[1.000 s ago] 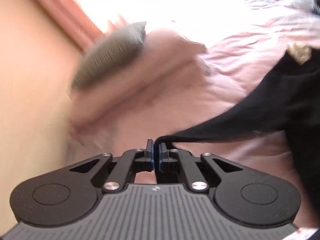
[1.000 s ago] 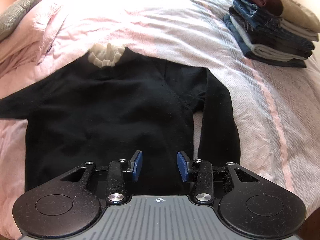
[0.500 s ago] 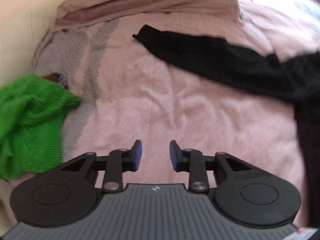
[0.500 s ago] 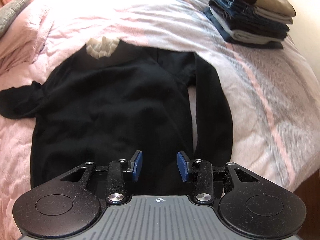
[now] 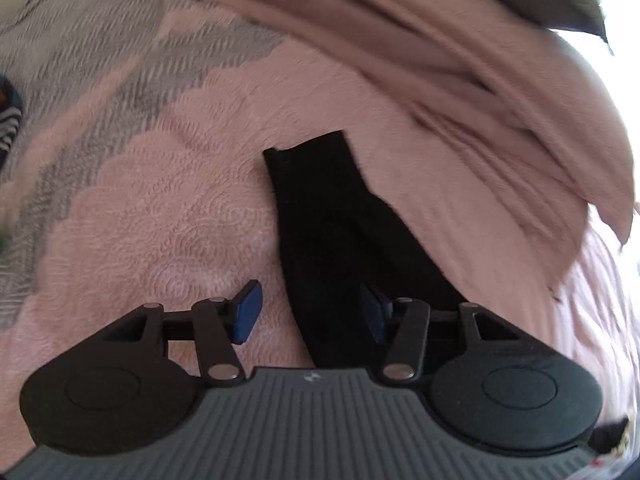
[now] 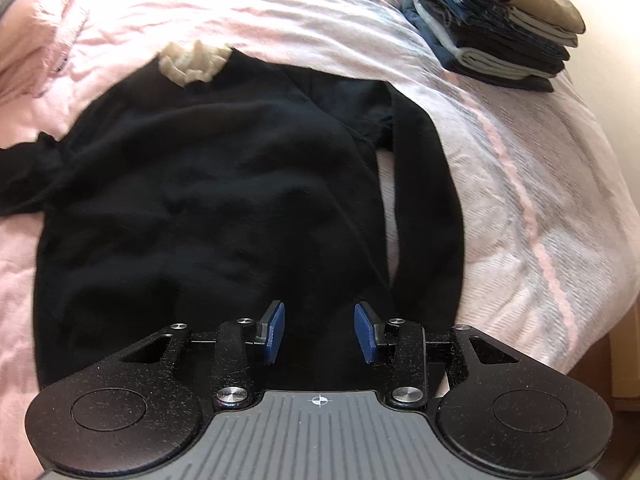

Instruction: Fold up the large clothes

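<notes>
Sweater lies on bed (folded stack behind, right).

Pink-quilted bed, bright daylight, cream wall beyond.

Black sweater flat on bed, cream collar, sleeves outstretched.

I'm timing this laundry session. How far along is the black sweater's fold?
Done: a stack of folded clothes sits at the bed's far corner, and the black sweater lies spread flat. In hand: the left gripper, jaws just opening, hovers over the sleeve, gripping nothing; the right gripper is open above the hem. Left: every fold.
</notes>
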